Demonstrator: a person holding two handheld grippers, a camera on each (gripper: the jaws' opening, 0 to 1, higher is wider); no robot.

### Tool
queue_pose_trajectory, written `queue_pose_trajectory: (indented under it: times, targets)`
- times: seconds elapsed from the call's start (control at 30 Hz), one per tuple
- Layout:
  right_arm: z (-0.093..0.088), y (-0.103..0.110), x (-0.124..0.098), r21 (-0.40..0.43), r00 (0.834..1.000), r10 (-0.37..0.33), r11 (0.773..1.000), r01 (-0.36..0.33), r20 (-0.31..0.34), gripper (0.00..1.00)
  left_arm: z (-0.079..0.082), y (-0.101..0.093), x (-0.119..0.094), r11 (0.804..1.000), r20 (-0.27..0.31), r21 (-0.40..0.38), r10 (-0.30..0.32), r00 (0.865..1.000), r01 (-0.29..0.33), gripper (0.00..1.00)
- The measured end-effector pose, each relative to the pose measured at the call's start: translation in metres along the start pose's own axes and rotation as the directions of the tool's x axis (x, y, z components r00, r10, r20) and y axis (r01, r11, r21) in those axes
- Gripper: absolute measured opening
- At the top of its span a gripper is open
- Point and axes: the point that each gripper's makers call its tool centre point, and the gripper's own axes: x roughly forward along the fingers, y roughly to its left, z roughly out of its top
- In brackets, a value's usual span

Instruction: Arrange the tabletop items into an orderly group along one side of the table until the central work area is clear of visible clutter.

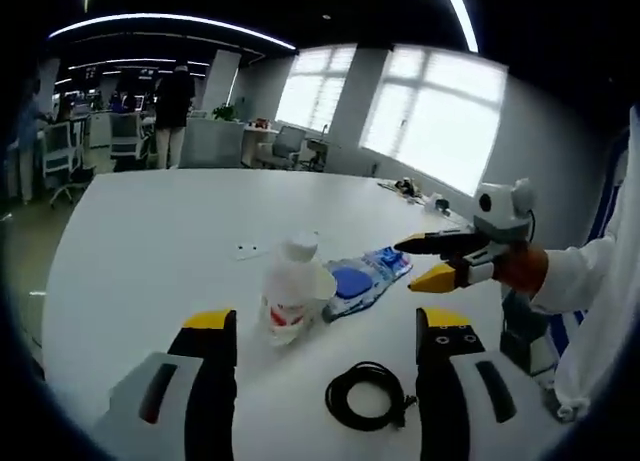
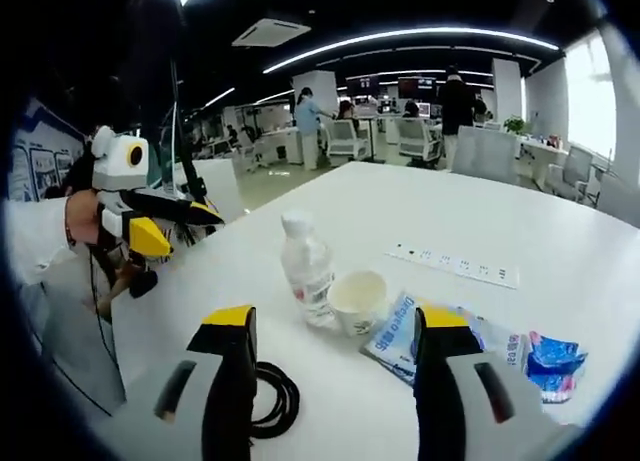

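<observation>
A clear plastic bottle [image 1: 288,299] with a white cap stands mid-table, touching a white paper cup [image 1: 322,281]. Just behind them lies a blue packet [image 1: 365,274]. A coiled black cable [image 1: 367,396] lies on the table between my left gripper's [image 1: 325,333] open jaws, which hold nothing. My right gripper [image 1: 418,263] comes in from the right, open, next to the packet. In the right gripper view the bottle [image 2: 307,271], cup [image 2: 358,301] and packet [image 2: 397,333] sit ahead of my open, empty right gripper [image 2: 335,326]. The cable [image 2: 277,401] lies by its left jaw. The left gripper [image 2: 188,229] hovers open at left.
A white power strip [image 2: 455,264] lies beyond the cup, and a second blue packet [image 2: 555,361] sits at the right. A small white item [image 1: 245,249] lies left of the bottle. The white table [image 1: 160,221] stretches far back. Office chairs and people stand beyond it.
</observation>
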Motion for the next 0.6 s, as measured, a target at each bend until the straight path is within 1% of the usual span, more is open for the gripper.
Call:
queue_pose_trajectory:
  times: [0.17,0.2,0.33,0.4,0.43,0.53,0.6]
  targets:
    - [-0.017,0.002,-0.003,0.014,0.999,-0.004,1.000,0.004,-0.032,0.63,-0.016,-0.002,-0.006,0.999,-0.014,-0.033,0.037,0.999,-0.038,0.74]
    - [-0.021,0.003,-0.004,0.016,0.999,-0.003,1.000,0.004,-0.040,0.63,-0.022,-0.002,-0.007,0.998,-0.029,-0.034,0.051,0.998,-0.052,0.74]
    - [-0.037,0.007,-0.004,0.016,0.997,0.003,1.000,-0.002,-0.078,0.62,-0.036,-0.005,-0.009,0.996,-0.046,-0.054,0.068,0.997,-0.071,0.74]
    - [-0.045,0.011,-0.004,0.026,0.996,0.010,1.000,-0.007,-0.093,0.61,-0.043,-0.006,-0.008,0.994,-0.055,-0.061,0.088,0.995,-0.091,0.73]
    - [-0.047,0.012,-0.004,0.027,0.995,0.011,1.000,-0.008,-0.097,0.61,-0.044,-0.006,-0.008,0.994,-0.058,-0.061,0.090,0.994,-0.093,0.73]
    - [-0.063,0.018,-0.004,0.036,0.991,0.016,0.999,-0.012,-0.132,0.60,-0.062,-0.008,-0.005,0.990,-0.094,-0.072,0.111,0.989,-0.118,0.71]
    - [-0.071,0.022,-0.003,0.052,0.989,0.024,0.999,-0.017,-0.145,0.59,-0.070,-0.010,-0.003,0.988,-0.105,-0.088,0.121,0.987,-0.131,0.70]
